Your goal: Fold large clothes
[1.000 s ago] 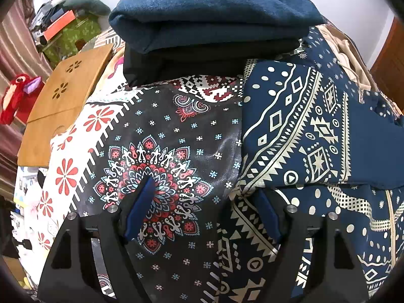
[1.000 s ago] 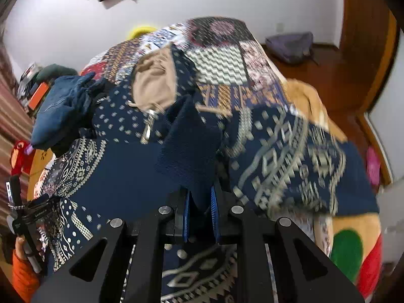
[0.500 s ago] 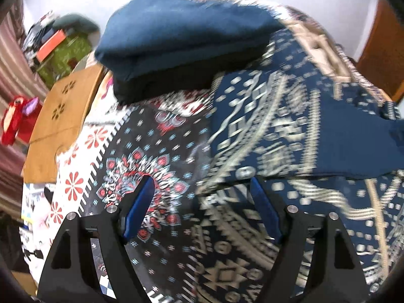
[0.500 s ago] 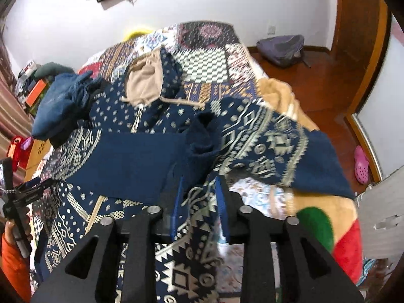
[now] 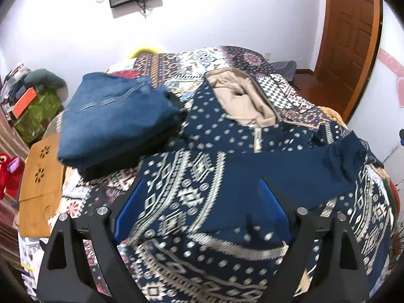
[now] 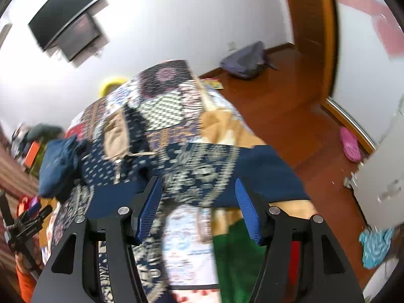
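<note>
A large navy hooded garment [image 5: 227,176] with cream geometric patterns and a tan-lined hood [image 5: 240,98] lies spread on the bed. One sleeve lies folded across its body toward the left. My left gripper [image 5: 202,207] is open and empty just above the garment's lower left part. In the right wrist view the garment [image 6: 202,169] is blurred, with its other sleeve stretched toward the bed's right edge. My right gripper [image 6: 197,207] is open and empty above that sleeve. The left gripper also shows in the right wrist view [image 6: 25,224].
A stack of folded jeans [image 5: 113,118] on a black garment lies at the bed's left. A patchwork bedspread [image 5: 202,58] covers the bed. A wooden lap table [image 5: 40,181] stands left. A backpack [image 6: 245,60] and pink slipper [image 6: 349,144] lie on the wooden floor.
My right gripper let go of the navy sleeve, opened wide and swung up and right. My left gripper rose and turned right, from the bedspread onto the garment.
</note>
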`<act>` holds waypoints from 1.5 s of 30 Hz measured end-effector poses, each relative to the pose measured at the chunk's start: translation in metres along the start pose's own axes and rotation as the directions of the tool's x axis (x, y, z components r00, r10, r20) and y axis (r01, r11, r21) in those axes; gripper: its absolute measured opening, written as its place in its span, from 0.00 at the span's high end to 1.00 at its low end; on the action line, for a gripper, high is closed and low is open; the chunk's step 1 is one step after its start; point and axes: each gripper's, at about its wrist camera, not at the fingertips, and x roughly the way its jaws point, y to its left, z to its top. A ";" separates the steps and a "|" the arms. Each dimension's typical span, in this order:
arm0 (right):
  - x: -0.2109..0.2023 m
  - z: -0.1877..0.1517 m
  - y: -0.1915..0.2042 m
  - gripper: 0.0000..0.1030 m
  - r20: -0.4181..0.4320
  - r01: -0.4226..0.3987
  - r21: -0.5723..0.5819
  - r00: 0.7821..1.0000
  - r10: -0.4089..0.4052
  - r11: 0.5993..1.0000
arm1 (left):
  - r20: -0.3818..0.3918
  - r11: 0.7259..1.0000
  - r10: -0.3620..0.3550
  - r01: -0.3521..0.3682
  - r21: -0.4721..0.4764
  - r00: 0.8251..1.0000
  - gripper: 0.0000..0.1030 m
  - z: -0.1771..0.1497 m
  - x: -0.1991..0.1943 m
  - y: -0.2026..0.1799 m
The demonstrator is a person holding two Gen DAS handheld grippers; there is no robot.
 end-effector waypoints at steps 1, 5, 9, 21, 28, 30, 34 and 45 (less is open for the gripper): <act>0.003 0.000 -0.009 0.45 -0.006 0.006 0.025 1.000 -0.006 1.000 | -0.002 1.000 -0.005 0.005 0.002 1.000 0.14 0.003 0.003 -0.005; 0.023 -0.005 -0.047 0.45 -0.061 0.006 0.151 0.998 0.004 0.989 | -0.029 1.000 -0.029 0.029 0.002 0.999 0.14 0.007 0.019 -0.022; 0.045 -0.020 -0.081 0.45 -0.124 -0.016 0.299 0.991 0.055 0.954 | -0.069 0.999 -0.032 0.033 0.014 0.997 0.14 0.002 0.039 -0.032; 0.096 -0.030 -0.123 0.45 -0.152 -0.045 0.526 0.978 0.145 0.849 | -0.182 0.998 -0.040 0.032 -0.045 0.983 0.14 -0.016 0.084 -0.026; 0.114 -0.014 -0.139 0.61 -0.145 0.007 0.581 0.985 0.095 0.814 | -0.244 0.997 -0.037 0.021 -0.070 0.969 0.14 -0.033 0.110 -0.022; 0.115 -0.011 -0.140 0.76 -0.157 0.076 0.561 0.987 0.016 0.824 | -0.276 0.995 -0.049 0.024 -0.093 0.960 0.14 -0.040 0.121 -0.020; 0.104 -0.005 -0.136 0.92 -0.132 0.150 0.514 0.987 -0.095 0.845 | -0.268 0.996 -0.042 0.020 -0.086 0.963 0.12 -0.047 0.124 -0.023; -0.003 0.050 -0.080 0.94 0.211 0.144 0.313 0.953 -0.217 0.939 | -0.259 0.996 -0.049 0.029 -0.081 0.965 0.09 -0.049 0.123 -0.025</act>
